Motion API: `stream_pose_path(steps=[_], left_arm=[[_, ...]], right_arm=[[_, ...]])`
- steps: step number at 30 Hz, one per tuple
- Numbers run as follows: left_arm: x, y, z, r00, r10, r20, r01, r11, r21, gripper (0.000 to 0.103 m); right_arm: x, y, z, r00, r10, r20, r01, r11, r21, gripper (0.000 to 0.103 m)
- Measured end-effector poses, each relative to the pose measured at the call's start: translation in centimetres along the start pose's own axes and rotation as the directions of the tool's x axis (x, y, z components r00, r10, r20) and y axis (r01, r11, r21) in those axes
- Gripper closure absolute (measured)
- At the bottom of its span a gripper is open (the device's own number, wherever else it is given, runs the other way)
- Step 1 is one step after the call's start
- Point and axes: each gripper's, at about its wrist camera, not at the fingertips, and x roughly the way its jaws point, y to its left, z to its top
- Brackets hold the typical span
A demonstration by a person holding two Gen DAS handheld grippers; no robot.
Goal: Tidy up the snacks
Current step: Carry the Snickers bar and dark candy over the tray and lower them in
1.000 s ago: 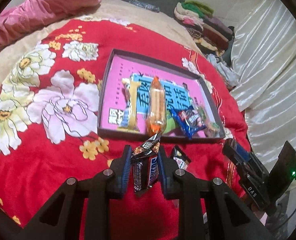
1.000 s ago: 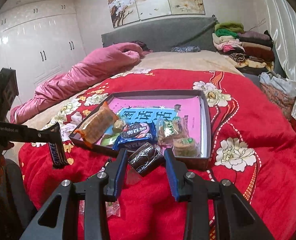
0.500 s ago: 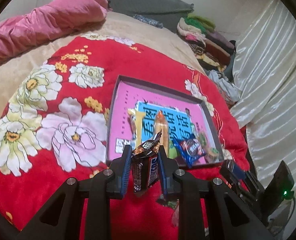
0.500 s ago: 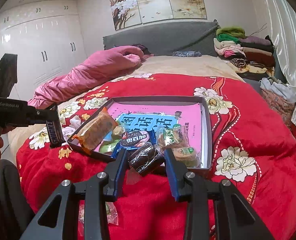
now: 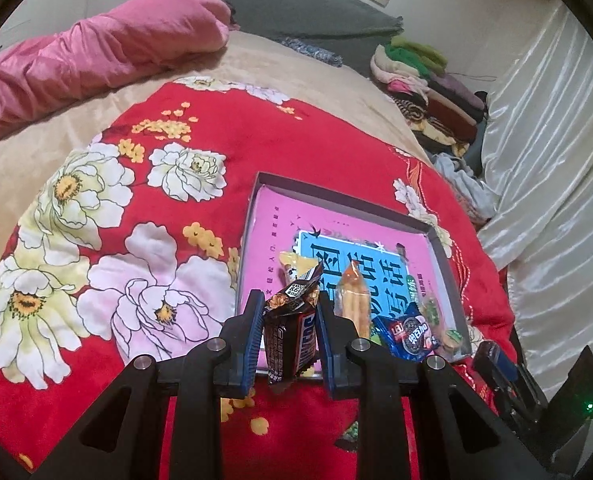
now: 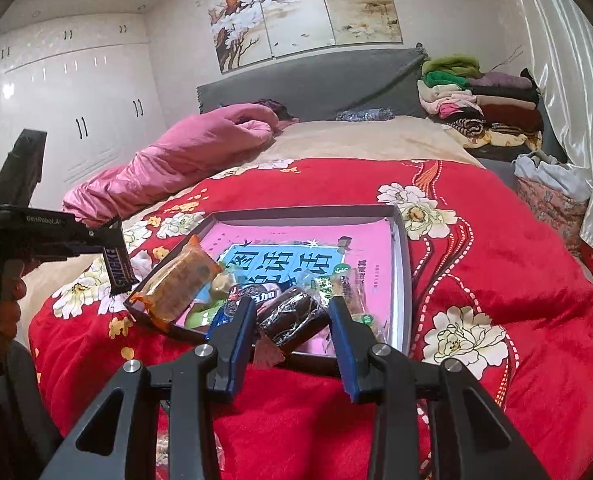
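Note:
My left gripper (image 5: 290, 308) is shut on a brown Snickers bar (image 5: 290, 336), held upright above the near left corner of the pink-lined tray (image 5: 264, 240); the bar also shows in the right wrist view (image 6: 117, 266). My right gripper (image 6: 292, 312) is shut on a dark chocolate cake in clear wrap (image 6: 292, 318), held over the near edge of the tray (image 6: 402, 280). In the tray lie an orange bread pack (image 6: 176, 288), a blue cookie pack (image 5: 410, 336), a yellow wafer pack (image 5: 296, 266) and small green snacks (image 6: 336, 280).
The tray rests on a red flowered blanket (image 6: 476, 264) on a bed. A pink quilt (image 5: 88, 56) lies at the far left. Folded clothes (image 6: 484, 108) are stacked at the far right by a white curtain (image 5: 556, 184). A loose wrapper (image 5: 352, 432) lies below the left gripper.
Both grippers have risen and moved forward toward the tray with their snacks. The Snickers bar now hangs over the tray's near left corner, the cake over its near edge.

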Motion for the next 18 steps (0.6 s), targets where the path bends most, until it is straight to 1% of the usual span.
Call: stream_pose_path(steps=[18], left_arm=[[3.1,-0.1,-0.9,0.999,0.023,-0.046,-0.022,1.0,0.02,0.077]], right_arm=[[0.9,-0.6,0.5,1.0,0.006,0.0,-0.006,1.0,0.017,0.065]])
